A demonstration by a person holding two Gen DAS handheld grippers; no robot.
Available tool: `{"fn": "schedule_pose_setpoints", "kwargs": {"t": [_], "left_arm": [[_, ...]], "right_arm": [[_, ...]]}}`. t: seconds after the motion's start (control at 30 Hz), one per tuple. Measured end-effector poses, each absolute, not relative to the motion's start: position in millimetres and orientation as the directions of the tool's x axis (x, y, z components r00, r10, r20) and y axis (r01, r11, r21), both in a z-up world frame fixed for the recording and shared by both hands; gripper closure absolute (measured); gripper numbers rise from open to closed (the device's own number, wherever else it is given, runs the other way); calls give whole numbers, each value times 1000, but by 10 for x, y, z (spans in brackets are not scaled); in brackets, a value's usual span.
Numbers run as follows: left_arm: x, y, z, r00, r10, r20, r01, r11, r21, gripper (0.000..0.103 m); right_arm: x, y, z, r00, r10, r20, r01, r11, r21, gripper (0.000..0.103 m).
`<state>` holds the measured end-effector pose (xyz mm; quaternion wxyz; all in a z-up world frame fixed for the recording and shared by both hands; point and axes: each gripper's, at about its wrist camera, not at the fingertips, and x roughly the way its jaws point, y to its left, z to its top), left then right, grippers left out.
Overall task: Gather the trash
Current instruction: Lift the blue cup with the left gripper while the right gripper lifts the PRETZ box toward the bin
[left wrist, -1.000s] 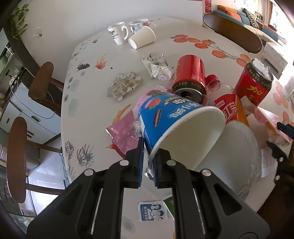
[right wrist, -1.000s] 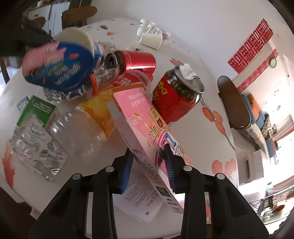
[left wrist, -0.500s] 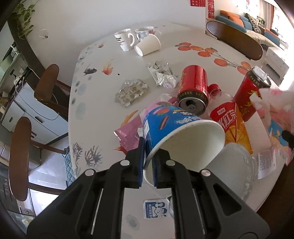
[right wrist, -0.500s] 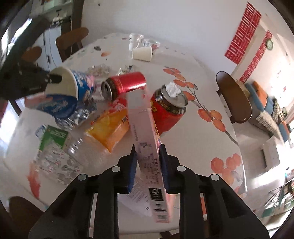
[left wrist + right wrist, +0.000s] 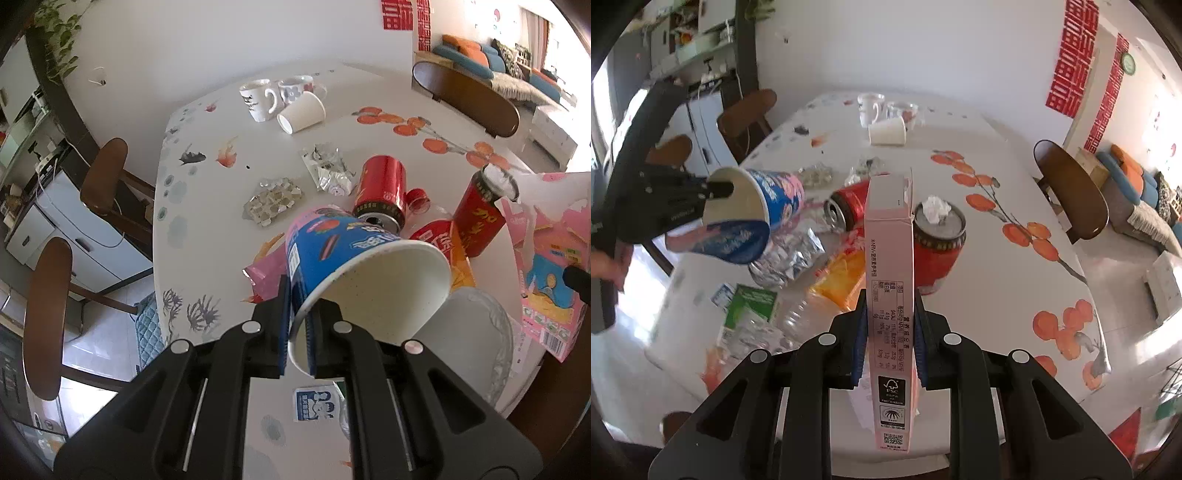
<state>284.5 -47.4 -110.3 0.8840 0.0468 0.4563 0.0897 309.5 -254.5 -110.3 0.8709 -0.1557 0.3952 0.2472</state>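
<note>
- Left gripper is clamped on the rim of the blue paper cup, one finger inside the wall, one outside, and the cup is up in the air above the table, its open mouth tipped back toward the camera.
- From the right wrist view that same cup hangs at the left, over a crumpled foil bag.
- Right gripper squeezes the pink carton by its broad faces, narrow side panel facing the lens, the box standing upright between the blue pads and lifted off the table.
- Left view catches the carton at the far right edge, top flap torn open.
- Still down on the table: a red can lying on its side, an upright red can with a wad of tissue stuffed in its top, and a clear plastic bottle with an orange label lying beside them.
- Further back, a blister pack and a silver wrapper lie apart from the pile.
- At the far end, a tipped white paper cup rests just beside two mugs.
</note>
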Motion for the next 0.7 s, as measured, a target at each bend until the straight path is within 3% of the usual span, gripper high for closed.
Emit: {"fn": "schedule_pose_setpoints", "kwargs": {"t": [0.7], "left_arm": [[1882,-296,-382,655,235,-718,-192,971,143,97]], "right_arm": [[2488,-2226,-323,565,522,-639,-652,757,43,81]]}}
